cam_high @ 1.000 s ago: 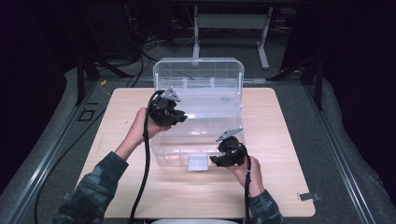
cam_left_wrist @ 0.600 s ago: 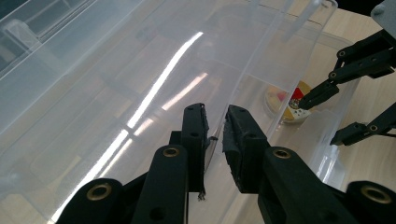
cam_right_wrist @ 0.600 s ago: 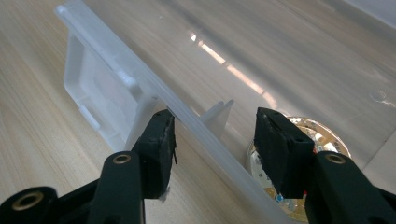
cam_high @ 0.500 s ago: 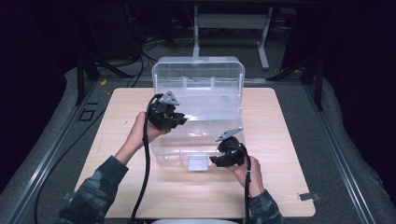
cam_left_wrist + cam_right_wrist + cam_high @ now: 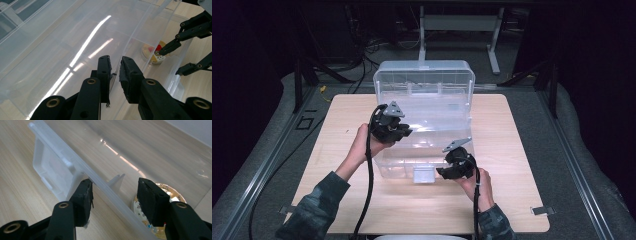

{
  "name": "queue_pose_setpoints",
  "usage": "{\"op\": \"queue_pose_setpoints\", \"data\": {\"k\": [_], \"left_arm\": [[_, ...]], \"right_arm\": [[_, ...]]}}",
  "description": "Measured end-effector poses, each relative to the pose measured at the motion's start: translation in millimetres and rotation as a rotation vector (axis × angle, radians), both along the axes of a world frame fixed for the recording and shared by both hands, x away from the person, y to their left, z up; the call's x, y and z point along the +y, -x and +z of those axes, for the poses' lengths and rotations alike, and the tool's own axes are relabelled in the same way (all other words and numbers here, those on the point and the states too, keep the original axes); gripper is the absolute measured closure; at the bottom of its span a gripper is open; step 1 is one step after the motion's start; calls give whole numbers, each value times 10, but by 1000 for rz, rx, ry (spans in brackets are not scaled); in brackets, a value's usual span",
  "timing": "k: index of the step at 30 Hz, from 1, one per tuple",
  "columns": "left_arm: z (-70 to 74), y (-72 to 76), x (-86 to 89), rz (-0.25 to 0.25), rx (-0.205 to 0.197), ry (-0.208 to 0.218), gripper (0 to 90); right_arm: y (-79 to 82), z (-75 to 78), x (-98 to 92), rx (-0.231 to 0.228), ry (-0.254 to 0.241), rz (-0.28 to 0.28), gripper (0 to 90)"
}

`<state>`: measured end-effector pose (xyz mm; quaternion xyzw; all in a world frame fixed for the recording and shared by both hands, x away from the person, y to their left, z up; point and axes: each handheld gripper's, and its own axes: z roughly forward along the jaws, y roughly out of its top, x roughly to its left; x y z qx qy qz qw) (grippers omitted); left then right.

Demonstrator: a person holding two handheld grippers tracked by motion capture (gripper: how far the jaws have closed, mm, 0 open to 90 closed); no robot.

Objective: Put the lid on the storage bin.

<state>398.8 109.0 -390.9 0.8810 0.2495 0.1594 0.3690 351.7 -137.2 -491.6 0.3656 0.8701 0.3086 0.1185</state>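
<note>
Meanwhile the left tool [image 5: 115, 72] pinched the clear plastic storage box's [image 5: 427, 100] rim, while the right tool [image 5: 115, 195] straddled its front edge, jaws apart, nothing shifted.

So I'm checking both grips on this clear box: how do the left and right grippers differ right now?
The left gripper is shut on the clear box's thin rim, jaws nearly together; the right gripper straddles the front rim with a wide gap, one jaw off the plastic. The left gripper sits at the box's left side, the right gripper at its front edge near the latch. Both are black, hand-held and trail cables.
</note>
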Motion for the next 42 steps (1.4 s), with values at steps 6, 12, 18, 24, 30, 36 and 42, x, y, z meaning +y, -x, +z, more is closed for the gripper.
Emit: {"op": "queue_pose_setpoints", "data": {"k": [6,12,18,24,30,36,42], "left_arm": [[-24,33,-5,4,-10,1,777],[-45,62,6,-1,-7,6,778],[-64,93,8,-1,-9,8,777],[-72,109,2,0,2,7,771],[-92,144,10,1,-4,8,768],[-102,163,9,7,-2,13,759],[-106,172,10,10,5,13,756]], "right_arm": [[36,26,9,-16,-3,-10,482],[75,82,11,-33,3,-14,494],[144,174,-71,-53,-15,-31,472],[276,393,-194,-82,-47,-19,489],[427,690,-275,-125,-87,31,497],[438,1051,-314,-191,-114,57,501],[224,1313,-297,-225,-139,57,503]]}}
